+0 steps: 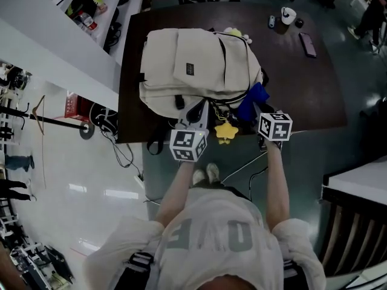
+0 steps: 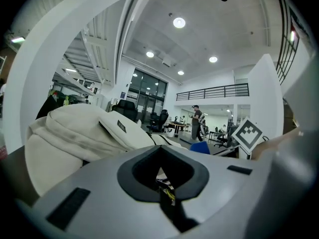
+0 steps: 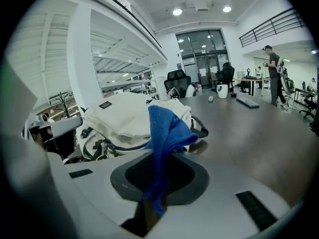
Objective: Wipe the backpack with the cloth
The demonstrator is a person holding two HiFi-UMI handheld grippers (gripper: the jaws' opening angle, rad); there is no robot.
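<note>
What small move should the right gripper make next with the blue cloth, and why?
Probably move the right gripper forward and lay the blue cloth onto the backpack, on its broad top face. Its jaws are shut on the cloth, which is only at the bag's near corner, and the left gripper seems to pinch the bag's near edge, steadying it.

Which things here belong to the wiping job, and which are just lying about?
Job: cream backpack; blue cloth, pinched in the right gripper; left gripper, shut on the backpack's near edge.

Lying about: white cup, small dark gadget and dark flat case, all at the table's far end.
</note>
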